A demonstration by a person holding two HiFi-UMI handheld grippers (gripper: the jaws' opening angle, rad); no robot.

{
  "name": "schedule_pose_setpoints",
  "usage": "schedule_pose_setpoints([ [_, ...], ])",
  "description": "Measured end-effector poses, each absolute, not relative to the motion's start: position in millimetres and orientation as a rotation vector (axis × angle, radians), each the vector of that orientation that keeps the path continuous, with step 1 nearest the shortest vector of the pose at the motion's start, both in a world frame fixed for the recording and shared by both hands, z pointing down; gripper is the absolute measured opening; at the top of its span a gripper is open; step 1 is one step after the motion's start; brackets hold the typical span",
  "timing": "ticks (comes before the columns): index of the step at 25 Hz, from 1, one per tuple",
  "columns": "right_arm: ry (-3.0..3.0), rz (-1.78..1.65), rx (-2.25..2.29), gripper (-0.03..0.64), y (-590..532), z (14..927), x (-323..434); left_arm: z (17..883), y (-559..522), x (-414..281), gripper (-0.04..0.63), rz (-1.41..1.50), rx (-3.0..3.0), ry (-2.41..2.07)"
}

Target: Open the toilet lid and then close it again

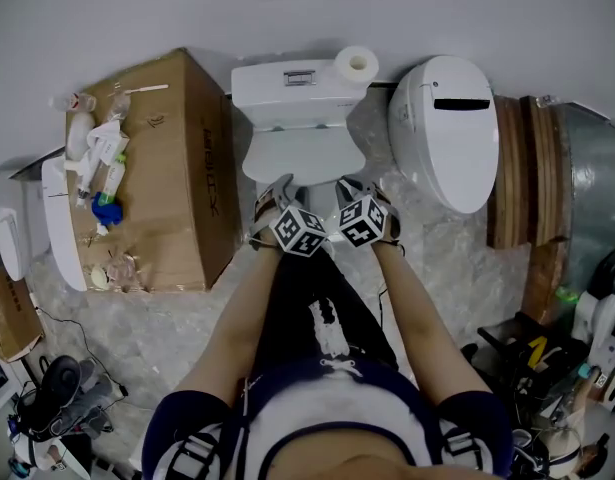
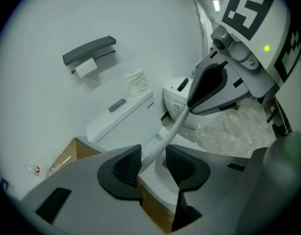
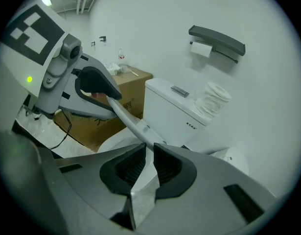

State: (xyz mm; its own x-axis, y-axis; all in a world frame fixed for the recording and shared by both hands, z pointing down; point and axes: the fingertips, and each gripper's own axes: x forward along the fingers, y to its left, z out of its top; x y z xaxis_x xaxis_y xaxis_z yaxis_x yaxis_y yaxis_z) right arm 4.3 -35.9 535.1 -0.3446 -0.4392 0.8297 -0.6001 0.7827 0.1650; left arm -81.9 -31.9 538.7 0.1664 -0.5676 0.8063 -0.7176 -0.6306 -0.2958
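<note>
We are standing before the toilet lid.
Behind it a paper roll is sitting on the tank; a cardboard box is standing left, a second toilet right.

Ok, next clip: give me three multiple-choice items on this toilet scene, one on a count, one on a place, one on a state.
1. How many handheld grippers are at the front edge of the white plastic toilet lid? A none; B one; C two.
2. Where is the white paper roll? A on the white ceramic tank; B on the lid; C in a gripper.
3. The jaws of the right gripper are: A wide apart and empty; B closed on the lid's edge; C closed on the roll.
Key: 1 C, the left gripper and the right gripper both meet that edge. 2 A, the roll stands on the tank's top. 3 B, the right gripper view shows the pads pinching the edge.
</note>
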Motion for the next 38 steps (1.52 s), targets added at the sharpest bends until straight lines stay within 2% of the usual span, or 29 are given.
schedule_pose_setpoints([
  [23, -1.998, 0.265, 0.818, 0.038, -67.3, 520.0, 4.4, 525.7, -65.1, -81.0, 0.17, 1.411, 2.305, -1.205],
  [28, -2.01, 0.285, 0.837, 0.038, -75.4, 517.4, 3.3, 518.7, -72.3, -86.5, 0.216, 1.371, 2.282, -1.225],
  [38, -2.023, 0.323, 0.851, 0.038, -86.7, 513.5, 2.2, 501.6, -77.5, -98.0, 0.216, 1.317, 2.279, -1.246],
])
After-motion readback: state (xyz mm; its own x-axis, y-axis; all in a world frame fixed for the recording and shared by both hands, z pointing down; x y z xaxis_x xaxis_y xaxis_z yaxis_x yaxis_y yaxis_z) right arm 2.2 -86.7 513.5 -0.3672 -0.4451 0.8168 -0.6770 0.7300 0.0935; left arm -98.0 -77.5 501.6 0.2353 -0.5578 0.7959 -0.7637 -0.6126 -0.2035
